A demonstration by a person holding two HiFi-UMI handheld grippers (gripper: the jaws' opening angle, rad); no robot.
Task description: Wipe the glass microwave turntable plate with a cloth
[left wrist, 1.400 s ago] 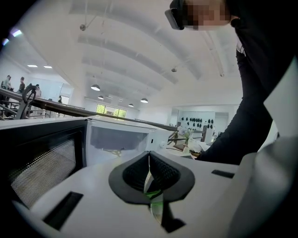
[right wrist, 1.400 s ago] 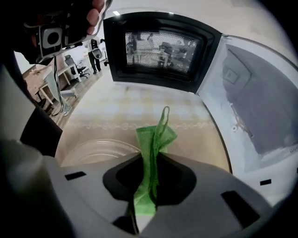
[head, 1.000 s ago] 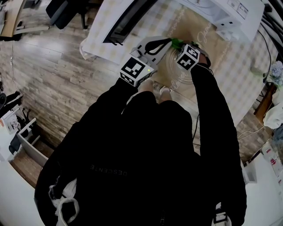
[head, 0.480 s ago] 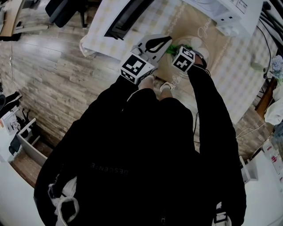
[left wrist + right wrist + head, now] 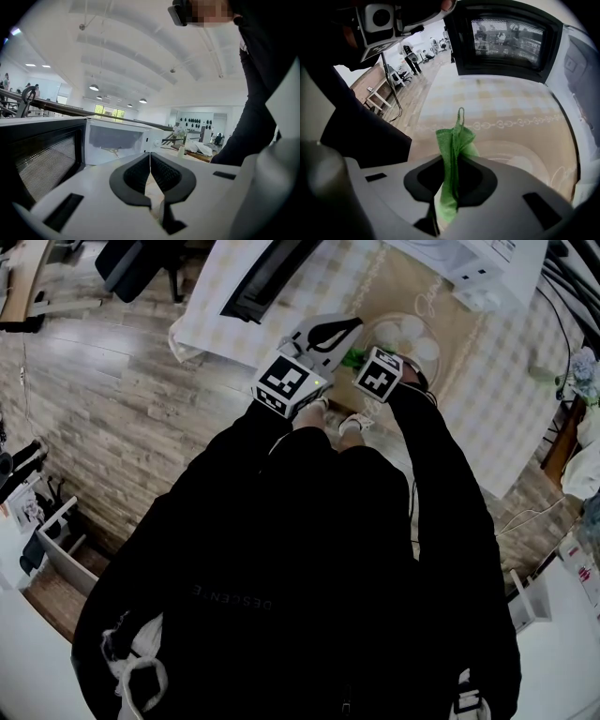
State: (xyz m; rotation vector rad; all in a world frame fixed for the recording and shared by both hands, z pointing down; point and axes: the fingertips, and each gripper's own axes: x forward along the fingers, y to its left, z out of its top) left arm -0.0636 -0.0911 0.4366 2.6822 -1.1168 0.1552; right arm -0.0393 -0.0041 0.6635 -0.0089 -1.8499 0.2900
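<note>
- Right gripper (image 5: 455,164) fingers clamp a green cloth (image 5: 453,140) by the glass plate (image 5: 536,161).
- Left gripper (image 5: 150,160) fingers pressed together, empty, left of the plate.

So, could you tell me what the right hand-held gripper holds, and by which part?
A green cloth, pinched across its bunched middle by the right hand-held gripper.

the green cloth (image 5: 451,150) is a matt, nubbly woven fabric. the turntable plate (image 5: 513,152) is clear, smooth glass. the left gripper (image 5: 150,164) has a smooth white plastic shell and matt black ribbed pads (image 5: 136,176). the floor (image 5: 122,409) is pale wood plank. the counter (image 5: 497,103) carries a matt checked covering.
</note>
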